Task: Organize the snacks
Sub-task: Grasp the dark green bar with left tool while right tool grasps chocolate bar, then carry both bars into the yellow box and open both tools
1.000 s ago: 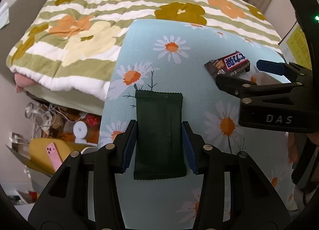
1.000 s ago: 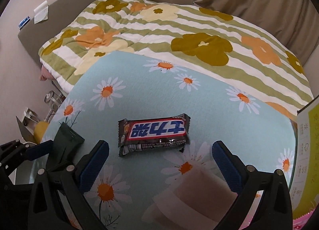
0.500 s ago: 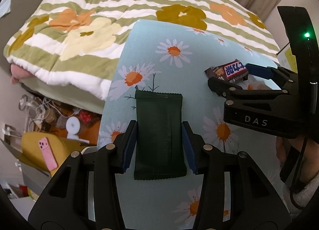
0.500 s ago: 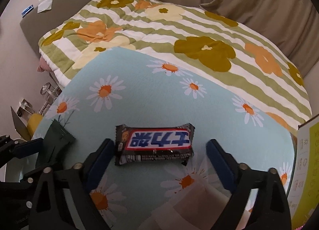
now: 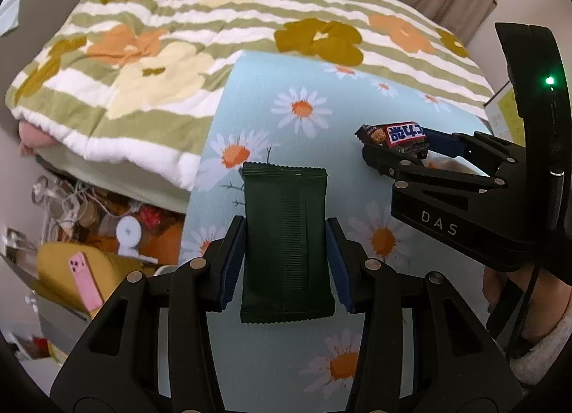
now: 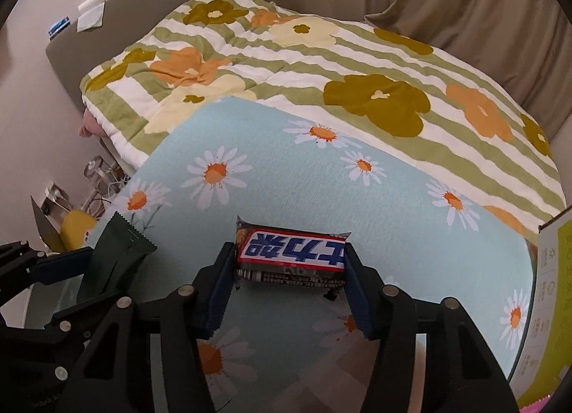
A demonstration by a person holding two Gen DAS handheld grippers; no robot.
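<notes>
Two snacks sit between my fingers above the daisy-print counter [image 6: 357, 205]: my left tool [image 5: 286, 262] is closed partway on the long sides of a dark green packet [image 5: 286, 245], which points straight ahead. My right tool [image 6: 286, 277] pinches a chocolate bar [image 6: 291, 252] with a red and blue label by its two short ends, crosswise. Beyond the counter's far edge lies a bed with a striped flower quilt [image 6: 304, 55].
</notes>
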